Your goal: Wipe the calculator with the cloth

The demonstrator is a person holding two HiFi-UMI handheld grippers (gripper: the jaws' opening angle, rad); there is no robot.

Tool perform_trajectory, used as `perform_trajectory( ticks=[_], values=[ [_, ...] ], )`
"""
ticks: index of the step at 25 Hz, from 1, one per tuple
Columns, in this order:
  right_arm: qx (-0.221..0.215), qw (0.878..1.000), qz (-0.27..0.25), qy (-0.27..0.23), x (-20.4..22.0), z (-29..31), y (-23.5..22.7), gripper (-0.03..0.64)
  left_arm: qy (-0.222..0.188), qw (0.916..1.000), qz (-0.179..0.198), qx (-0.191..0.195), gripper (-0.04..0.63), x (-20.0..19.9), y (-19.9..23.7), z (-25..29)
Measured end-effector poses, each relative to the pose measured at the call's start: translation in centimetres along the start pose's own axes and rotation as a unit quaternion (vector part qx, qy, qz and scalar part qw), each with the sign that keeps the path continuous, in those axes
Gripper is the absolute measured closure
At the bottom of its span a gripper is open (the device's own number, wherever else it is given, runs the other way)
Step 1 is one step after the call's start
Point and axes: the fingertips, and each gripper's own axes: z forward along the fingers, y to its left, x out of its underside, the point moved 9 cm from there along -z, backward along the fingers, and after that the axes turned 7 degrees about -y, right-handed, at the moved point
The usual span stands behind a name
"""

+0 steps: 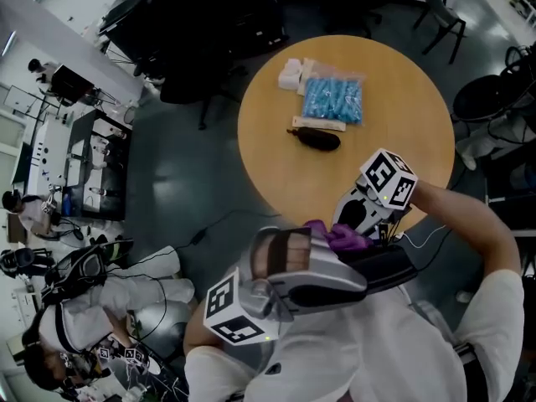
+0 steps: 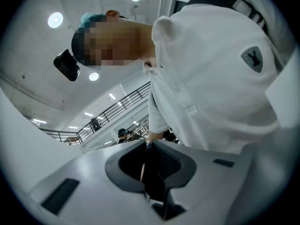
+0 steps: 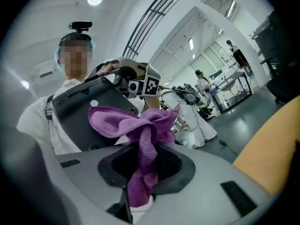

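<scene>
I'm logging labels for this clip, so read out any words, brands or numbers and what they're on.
None can be read.
Blue packet on the table: print too small.
Calculator: dark side shown, no print visible.
Marker cube and its twin: patterned squares, no letters.

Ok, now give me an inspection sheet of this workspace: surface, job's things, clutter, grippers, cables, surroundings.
Surface: round wooden table, mostly bare.
Job's things: dark calculator held up off the table; purple cloth right in front of it, contact unclear.
Clutter: blue packet, white pack and dark pouch on the table's far side.
Grippers: left gripper, jaws closed on the calculator's edge; right gripper, jaws closed on the cloth.
Cables: dark cable on the floor beside the table.
Surroundings: black chair, lab benches, other people at left.
</scene>
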Motion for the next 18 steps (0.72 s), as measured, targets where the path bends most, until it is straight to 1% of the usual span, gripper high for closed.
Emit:
perform_trajectory(
  ticks=[2,4,6,7,8,10,13,15,18],
  values=[
    [0.034,0.999,-0.021,-0.032,-0.5,-1.8,0.0,0.526,0.004,1.0,-0.006,0.003,0.548,0.1,-0.3,0.0],
    [0.061,0.993,-0.051,-0.086,-2.6,-4.8,1.0,0.526,0.012,0.9998,-0.009,0.012,0.548,0.3,-0.8,0.1],
    [0.064,0.986,-0.085,-0.125,-5.5,-7.6,3.4,0.526,0.022,0.9995,-0.009,0.021,0.548,0.8,-1.0,0.3],
    [0.059,0.985,-0.1,-0.131,-6.8,-8.5,4.7,0.526,0.026,0.9993,-0.009,0.023,0.548,1.0,-1.1,0.3],
    [0.052,0.985,-0.108,-0.127,-7.7,-8.8,6.0,0.526,0.028,0.9992,-0.009,0.026,0.548,1.2,-1.1,0.4],
    [0.034,0.988,-0.108,-0.102,-8.0,-8.1,7.3,0.526,0.026,0.9991,-0.009,0.031,0.548,1.3,-1.2,0.6],
    [0.0,0.996,-0.079,-0.045,-7.1,-5.5,6.2,0.526,0.018,0.9989,-0.001,0.043,0.548,1.1,-1.1,1.1],
    [-0.028,0.998,-0.056,-0.013,-6.3,-3.4,5.1,0.526,0.013,0.9988,0.002,0.048,0.548,1.1,-1.2,1.5],
    [-0.061,0.997,-0.035,0.011,-5.2,-0.7,4.2,0.526,-0.001,0.9986,-0.008,0.052,0.548,1.0,-1.3,1.9]
  ],
)
